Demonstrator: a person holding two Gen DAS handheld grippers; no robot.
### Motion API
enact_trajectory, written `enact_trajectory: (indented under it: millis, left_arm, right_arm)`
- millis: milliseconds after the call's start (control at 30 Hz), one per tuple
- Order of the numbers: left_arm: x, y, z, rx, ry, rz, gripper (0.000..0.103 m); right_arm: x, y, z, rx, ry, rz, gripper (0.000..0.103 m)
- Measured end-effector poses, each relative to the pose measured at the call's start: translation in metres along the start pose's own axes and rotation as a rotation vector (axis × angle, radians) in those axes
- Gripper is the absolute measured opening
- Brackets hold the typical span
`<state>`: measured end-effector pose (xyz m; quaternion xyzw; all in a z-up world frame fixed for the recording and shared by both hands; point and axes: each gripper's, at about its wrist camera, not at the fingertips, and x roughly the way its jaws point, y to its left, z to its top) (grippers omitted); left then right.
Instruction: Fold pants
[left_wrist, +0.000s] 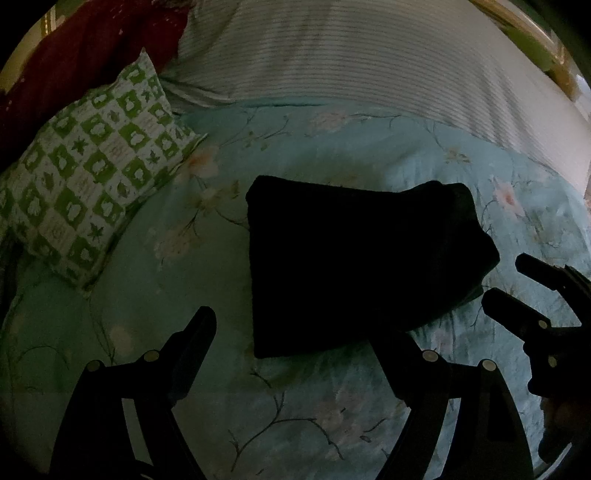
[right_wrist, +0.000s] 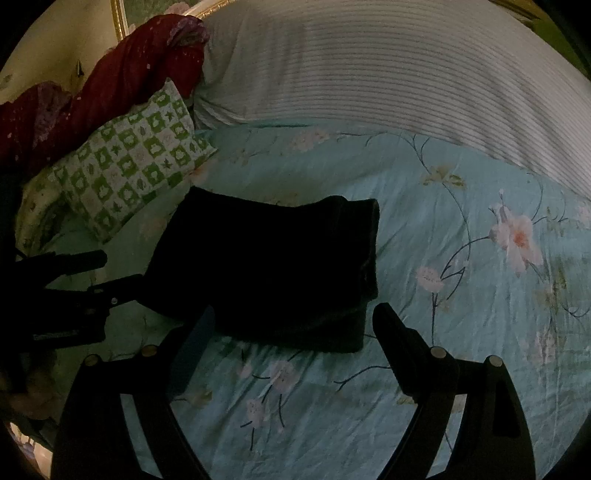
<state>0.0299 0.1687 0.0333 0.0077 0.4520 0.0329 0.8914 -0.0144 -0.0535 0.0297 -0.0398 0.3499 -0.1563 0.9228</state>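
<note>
The black pants (left_wrist: 354, 262) lie folded into a thick rectangle on the pale blue flowered bedsheet (left_wrist: 155, 302). My left gripper (left_wrist: 295, 328) hovers open just in front of the bundle's near edge, nothing between its fingers. The right gripper (left_wrist: 506, 278) shows at the right edge, open, close to the bundle's right corner. In the right wrist view the same pants (right_wrist: 269, 266) sit ahead, with my right gripper (right_wrist: 295, 317) open at their near edge. The left gripper (right_wrist: 118, 267) appears there at the left, open, by the bundle's left side.
A green-and-white checked pillow (left_wrist: 85, 195) lies left of the pants. A dark red cloth (right_wrist: 110, 88) is heaped behind it. A white striped bolster or blanket (right_wrist: 369, 74) runs across the back. Open bedsheet (right_wrist: 461, 295) spreads to the right.
</note>
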Motion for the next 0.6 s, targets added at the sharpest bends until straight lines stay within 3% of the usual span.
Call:
enact_trajectory:
  millis: [333,600]
  left_arm:
    - [0.0014,-0.0046,0.0038,-0.002,0.01,0.046,0.083]
    - [0.0046,-0.0004,0.0064,-0.026,0.054,0.039,0.084]
  right_arm:
    - [-0.0002,-0.0048,0.0001,0.019,0.008,0.02,0.093]
    - [-0.0003,-0.0046,-0.002,0.023,0.006,0.031,0.094]
